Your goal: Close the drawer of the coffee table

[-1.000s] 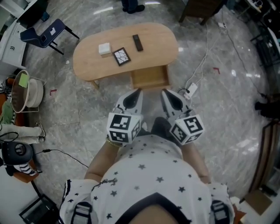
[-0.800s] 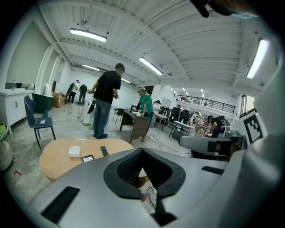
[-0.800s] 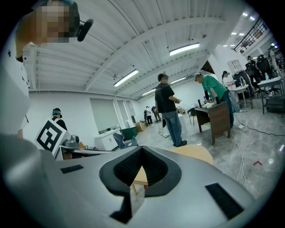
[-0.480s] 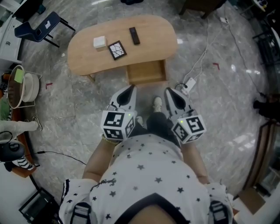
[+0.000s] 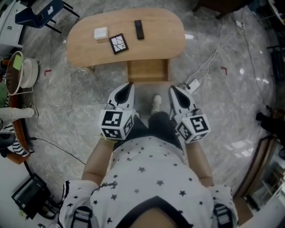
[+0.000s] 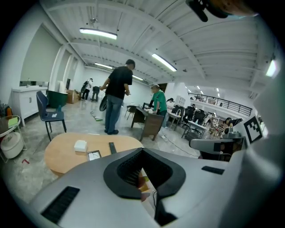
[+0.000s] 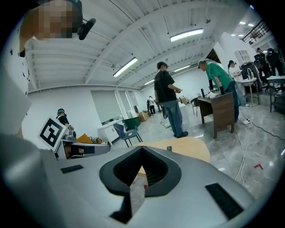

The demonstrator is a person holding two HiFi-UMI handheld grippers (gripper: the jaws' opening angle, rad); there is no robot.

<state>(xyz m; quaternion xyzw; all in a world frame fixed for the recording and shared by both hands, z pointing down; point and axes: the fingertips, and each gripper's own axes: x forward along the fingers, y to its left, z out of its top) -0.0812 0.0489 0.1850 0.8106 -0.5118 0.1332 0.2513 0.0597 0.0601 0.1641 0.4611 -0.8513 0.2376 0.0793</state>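
The oval wooden coffee table [image 5: 151,46] stands on the marble floor at the top of the head view. Its drawer [image 5: 148,71] is pulled out toward me and shows a bare wooden bottom. My left gripper [image 5: 129,84] hangs just short of the drawer's left front corner, jaws shut and holding nothing. At the drawer's right front corner, slightly lower in the picture, is my right gripper [image 5: 173,89], also shut and holding nothing. Neither touches the drawer. In the left gripper view the table [image 6: 62,151] lies beyond the shut left gripper [image 6: 142,151]. The right gripper [image 7: 141,149] points at the table [image 7: 189,150].
On the tabletop lie a white box [image 5: 101,33], a framed tile [image 5: 118,43] and a dark remote [image 5: 139,29]. A power strip [image 5: 192,84] with white cables lies on the floor right of the drawer. My shoe [image 5: 156,103] shows between the grippers. A pot [image 5: 20,75] and a blue chair [image 5: 38,13] stand left.
I have stepped forward: a shoe now shows between the grippers. Both grippers have drawn slightly apart and sit closer to the drawer front. The drawer stays open.
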